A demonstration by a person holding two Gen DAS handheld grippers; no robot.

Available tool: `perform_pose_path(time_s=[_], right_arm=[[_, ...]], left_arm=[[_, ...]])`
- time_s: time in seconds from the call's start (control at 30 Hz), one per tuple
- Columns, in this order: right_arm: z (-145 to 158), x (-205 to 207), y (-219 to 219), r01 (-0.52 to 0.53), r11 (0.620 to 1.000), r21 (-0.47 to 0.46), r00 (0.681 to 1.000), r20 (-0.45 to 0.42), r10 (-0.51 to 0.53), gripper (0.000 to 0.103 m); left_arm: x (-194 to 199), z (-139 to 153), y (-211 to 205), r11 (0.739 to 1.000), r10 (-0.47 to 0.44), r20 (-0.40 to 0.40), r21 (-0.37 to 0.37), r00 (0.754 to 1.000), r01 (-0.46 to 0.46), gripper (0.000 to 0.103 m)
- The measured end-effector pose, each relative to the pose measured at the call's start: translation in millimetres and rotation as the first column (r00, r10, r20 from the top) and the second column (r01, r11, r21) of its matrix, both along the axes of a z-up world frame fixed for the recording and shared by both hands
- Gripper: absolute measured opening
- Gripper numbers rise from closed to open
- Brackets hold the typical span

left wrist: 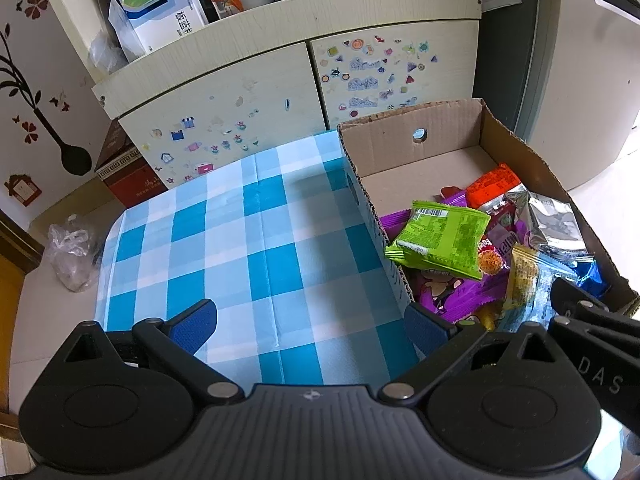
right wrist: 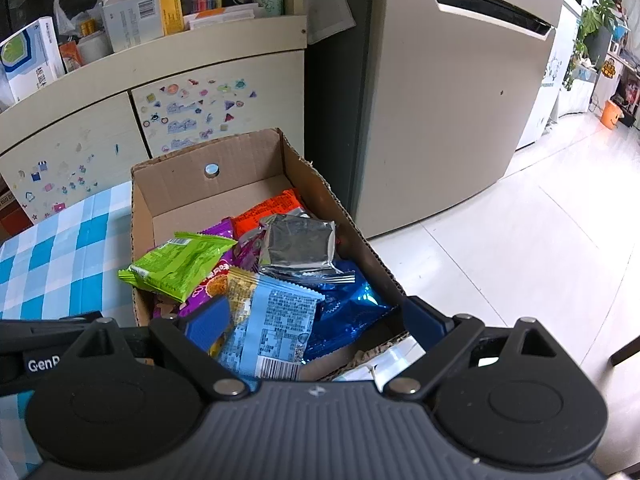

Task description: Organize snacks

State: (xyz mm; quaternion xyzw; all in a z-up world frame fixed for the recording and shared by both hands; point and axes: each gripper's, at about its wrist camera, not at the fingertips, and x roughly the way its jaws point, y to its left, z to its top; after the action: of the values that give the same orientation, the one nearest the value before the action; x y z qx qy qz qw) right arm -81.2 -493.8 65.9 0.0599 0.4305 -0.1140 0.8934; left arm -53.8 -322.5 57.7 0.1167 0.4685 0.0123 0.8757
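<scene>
Just left of the corrugated cardboard box (left wrist: pixel 448 152), my left gripper (left wrist: pixel 310 326) hangs with jaws spread over the smooth blue-checked tablecloth (left wrist: pixel 240 240), gripping nothing. Inside the box I see crinkly foil snack packets: a green one (right wrist: pixel 180 266) tilted on its left wall, a silver square (right wrist: pixel 300 244) further right. Over its near end, my right gripper (right wrist: pixel 316 322) gapes wide, empty.
</scene>
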Motion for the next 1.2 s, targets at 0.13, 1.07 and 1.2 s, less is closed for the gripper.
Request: perform_pose_path(time_s=[0.13,1.07,1.2], right_arm=[[2.3,-2.4,0.6,-0.001,1.000,0.013,1.000,0.001,0.001,0.094],[8.1,-45.4,23.2,-0.069,0.997,0.045,0.997,0.033,0.067,0.094],[10.7,-38.6,17.0,-0.087,0.995,0.040,0.996,0.014,0.086,0.094]], left_arm=[[-3.0,3.5,2.7,1.000,-0.002,0.004,-0.002,1.000,0.002,0.102],[-48.0,16.3,35.6,0.999,-0.041,0.031,-0.001,0.999,0.041,0.102],[-43.7,17.8,28.0,0.999,-0.035,0.030,-0.005,0.999,0.035,0.102]])
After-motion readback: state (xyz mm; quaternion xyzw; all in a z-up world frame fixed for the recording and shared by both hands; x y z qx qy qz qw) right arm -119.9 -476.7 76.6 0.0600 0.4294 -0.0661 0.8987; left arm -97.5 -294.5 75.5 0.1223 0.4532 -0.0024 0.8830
